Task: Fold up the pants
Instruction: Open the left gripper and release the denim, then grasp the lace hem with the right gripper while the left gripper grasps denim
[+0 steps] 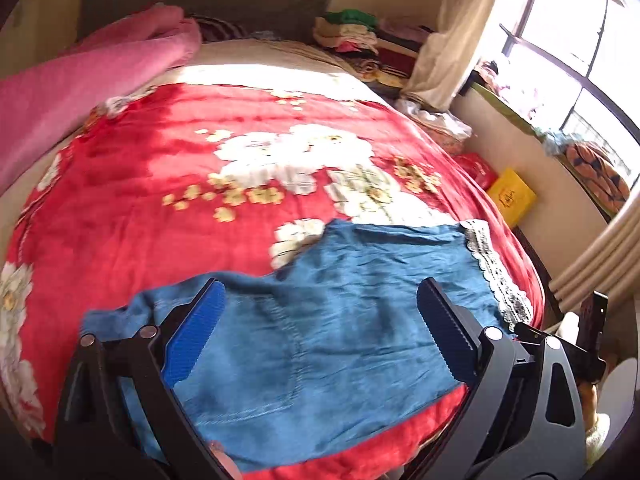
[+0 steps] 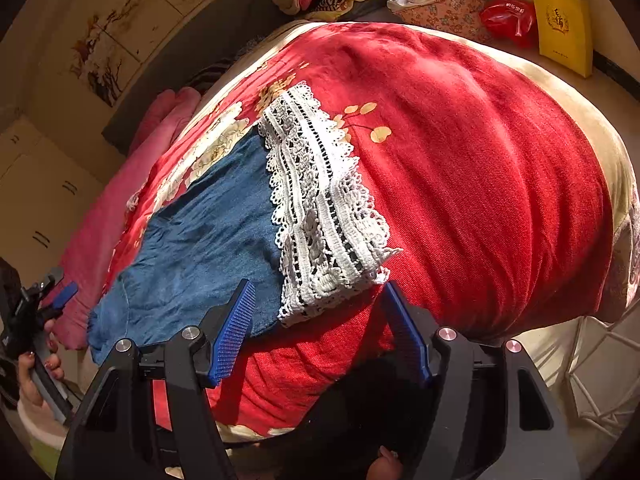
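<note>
We see blue denim pants (image 1: 340, 320) lying flat on a bed covered by a plush red floral blanket (image 1: 200, 152). Their hem carries a band of white crocheted lace (image 2: 320, 208), scalloped along its edges. Our left gripper (image 1: 320, 332) hovers over the wrinkled denim, ribbed blue pads spread wide, holding nothing. Our right gripper (image 2: 320, 332) likewise stands apart, just below the lace corner. A pink quilt (image 1: 80, 80) lies rolled alongside.

The pants (image 1: 340, 320) are showing matt, creased blue denim-like cloth with a white openwork lace hem (image 2: 324, 216). The blanket (image 1: 160, 184) is appearing plush red cloth.
</note>
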### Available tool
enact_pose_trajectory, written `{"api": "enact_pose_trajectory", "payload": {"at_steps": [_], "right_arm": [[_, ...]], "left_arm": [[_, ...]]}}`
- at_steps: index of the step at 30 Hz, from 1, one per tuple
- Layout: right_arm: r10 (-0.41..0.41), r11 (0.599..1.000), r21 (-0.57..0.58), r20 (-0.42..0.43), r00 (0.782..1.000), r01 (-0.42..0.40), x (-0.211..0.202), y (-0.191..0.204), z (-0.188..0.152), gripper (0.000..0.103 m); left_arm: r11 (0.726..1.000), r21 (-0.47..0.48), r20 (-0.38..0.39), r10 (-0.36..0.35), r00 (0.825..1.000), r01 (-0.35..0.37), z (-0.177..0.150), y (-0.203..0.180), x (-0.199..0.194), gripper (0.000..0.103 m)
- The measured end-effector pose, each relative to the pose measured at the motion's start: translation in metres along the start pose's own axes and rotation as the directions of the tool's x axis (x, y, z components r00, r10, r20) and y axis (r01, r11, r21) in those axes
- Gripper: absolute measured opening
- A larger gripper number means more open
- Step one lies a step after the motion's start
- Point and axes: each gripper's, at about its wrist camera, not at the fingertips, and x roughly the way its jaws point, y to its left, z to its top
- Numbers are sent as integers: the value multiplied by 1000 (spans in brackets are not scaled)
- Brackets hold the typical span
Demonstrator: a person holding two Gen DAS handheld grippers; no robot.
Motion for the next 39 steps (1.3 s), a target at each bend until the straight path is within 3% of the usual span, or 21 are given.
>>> {"api": "enact_pose_trajectory", "payload": {"at_steps": [6, 11, 16, 20, 22, 26, 27, 29, 31, 32, 35, 39], "right_arm": [[36, 999, 16, 17, 999, -36, 6, 5, 1, 66], [57, 997, 50, 22, 998, -58, 10, -2, -2, 65], [69, 996, 46, 37, 997, -70, 12, -2, 1, 65], [71, 996, 52, 40, 997, -73, 16, -2, 4, 63], [63, 997, 39, 38, 997, -64, 17, 0, 5, 57], [68, 996, 59, 35, 997, -70, 21, -4, 7, 38], [69, 995, 63, 37, 997, -72, 21, -5, 7, 34], [77, 995, 62, 36, 996, -79, 20, -5, 7, 28], [82, 995, 56, 43, 996, -84, 19, -2, 8, 24], [81, 996, 45, 51, 995, -83, 17, 1, 8, 22], [79, 997, 1, 82, 994, -79, 9, 15, 11, 21], [95, 992, -100, 126, 987, -83, -3, 46, 15, 21]], "left_arm": [[975, 211, -110, -43, 993, 66, 25, -81, 81, 91], [936, 342, -178, -20, 984, 81, 38, -118, 140, 91], [889, 431, -242, -48, 969, 152, 45, -143, 187, 91], [848, 461, -326, -113, 939, 262, 50, -160, 215, 90], [838, 457, -358, -133, 924, 297, 52, -166, 226, 85], [810, 414, -448, -217, 867, 416, 47, -176, 240, 79], [805, 418, -463, -209, 861, 421, 43, -178, 244, 72], [801, 443, -468, -178, 866, 404, 36, -182, 249, 61], [804, 442, -454, -181, 872, 397, 38, -180, 250, 10], [806, 419, -469, -202, 860, 418, 39, -178, 250, 7], [792, 438, -446, -220, 868, 426, 41, -176, 239, 4], [797, 388, -376, -321, 869, 463, 59, -161, 207, 4]]}}
